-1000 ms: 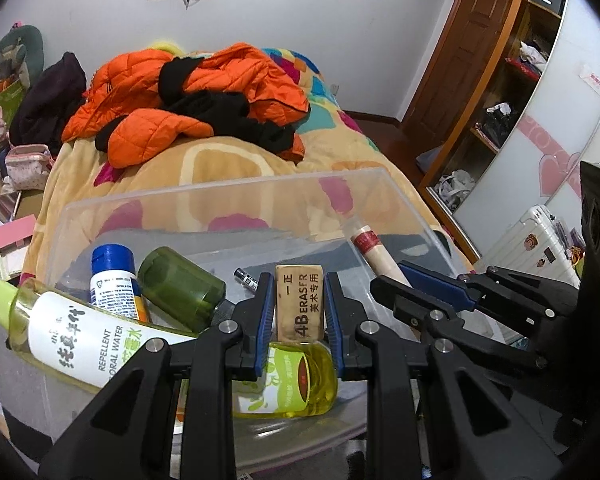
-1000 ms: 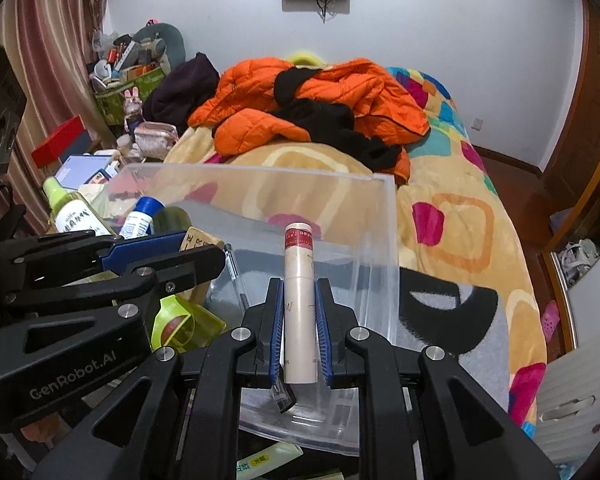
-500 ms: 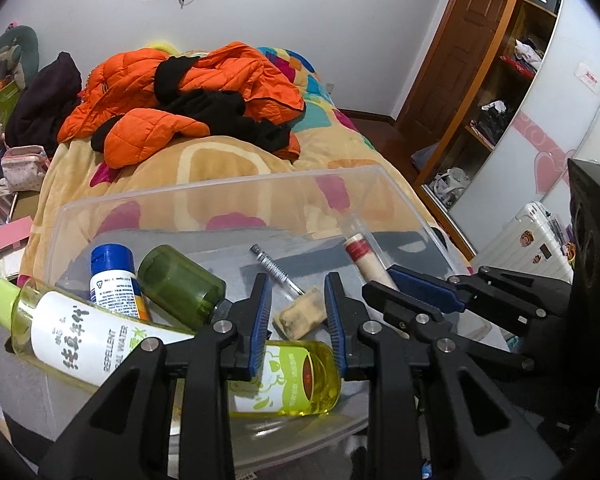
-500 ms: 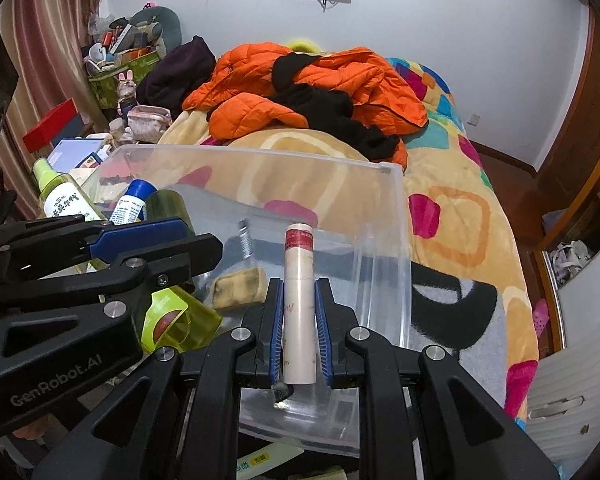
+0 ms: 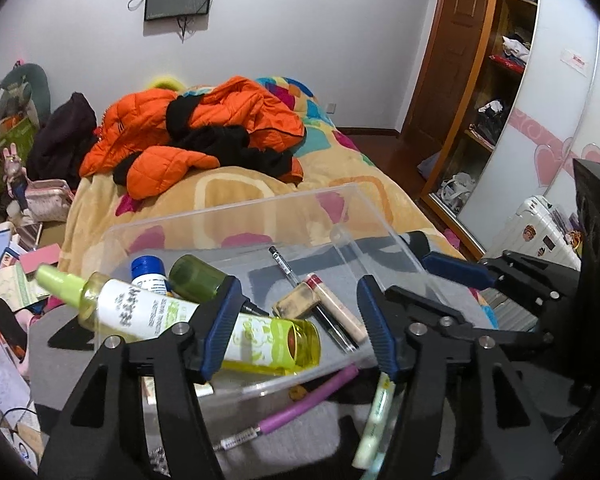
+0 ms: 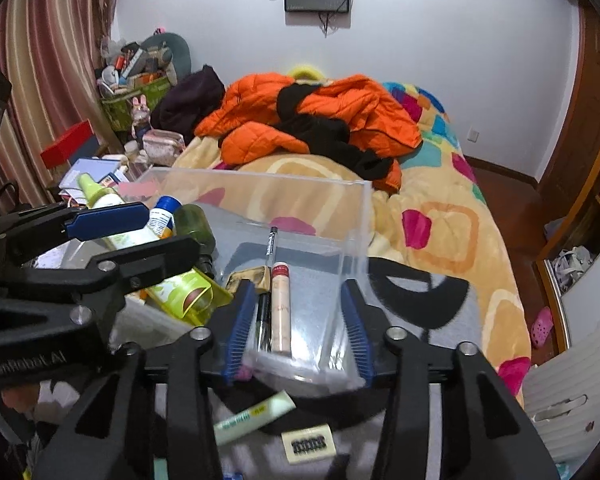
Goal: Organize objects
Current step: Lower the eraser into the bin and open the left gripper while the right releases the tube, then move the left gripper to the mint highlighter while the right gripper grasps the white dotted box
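left gripper (image 5: 300, 320): jaws just opened, parted wide, nothing held; eraser (image 5: 298, 302) seen lying beyond the tips, in the bin (image 5: 236, 210).
right gripper (image 6: 296, 328): jaws just opened, parted, nothing pinched; tube (image 6: 281, 308) seen lying between and beyond the tips, on the bin floor.
beside tube: pen (image 6: 269, 276) touching it, eraser at its far end.
left of tips: yellow bottle (image 5: 204, 320), blue-cap bottle (image 5: 150, 274), green jar (image 5: 196, 278), all binned.
done: eraser and tube judged deposited.
left: purple pen (image 5: 300, 400), pale tube (image 5: 374, 408), flat eraser (image 6: 308, 444) outside, under the fingers.
hidden: bin's near wall blurred; bedside clutter unreadable.
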Motion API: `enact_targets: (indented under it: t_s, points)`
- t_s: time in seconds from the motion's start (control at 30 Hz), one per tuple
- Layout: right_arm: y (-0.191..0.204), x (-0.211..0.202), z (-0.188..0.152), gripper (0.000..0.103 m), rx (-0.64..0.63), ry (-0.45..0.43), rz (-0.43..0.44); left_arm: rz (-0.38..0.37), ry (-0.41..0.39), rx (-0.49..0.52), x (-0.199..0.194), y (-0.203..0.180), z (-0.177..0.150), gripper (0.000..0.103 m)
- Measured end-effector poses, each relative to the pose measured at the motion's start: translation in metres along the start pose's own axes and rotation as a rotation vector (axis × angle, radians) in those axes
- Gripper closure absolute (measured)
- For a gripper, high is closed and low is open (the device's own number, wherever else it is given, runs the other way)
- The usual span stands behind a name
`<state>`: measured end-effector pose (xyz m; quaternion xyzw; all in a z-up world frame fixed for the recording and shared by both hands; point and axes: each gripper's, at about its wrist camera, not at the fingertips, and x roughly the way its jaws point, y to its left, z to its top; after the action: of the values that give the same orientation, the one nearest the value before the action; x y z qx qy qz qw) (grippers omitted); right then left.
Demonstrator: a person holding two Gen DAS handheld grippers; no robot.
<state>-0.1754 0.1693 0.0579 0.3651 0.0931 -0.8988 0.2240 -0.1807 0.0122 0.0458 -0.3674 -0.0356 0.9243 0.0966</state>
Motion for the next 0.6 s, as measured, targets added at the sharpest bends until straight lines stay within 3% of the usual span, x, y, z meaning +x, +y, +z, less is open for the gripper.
enact_targets:
  t_s: [0.13,0.4,0.6]
  points:
    - [-0.007,-0.023,-0.012,0.044,0.003,-0.041,-0.018,-0.004,-0.013,-0.002,-0.015,-0.005,-0.005,0.033]
    - [-0.033,-0.05,-0.038,0.035,0.056,-0.064,-0.042,-0.002,-0.024,0.043,-0.032,-0.023,-0.019,0.025]
    - [-0.046,-0.053,-0.058,0.034,0.092,-0.035,-0.054,-0.007,-0.002,0.074,-0.03,-0.032,-0.036,0.024]
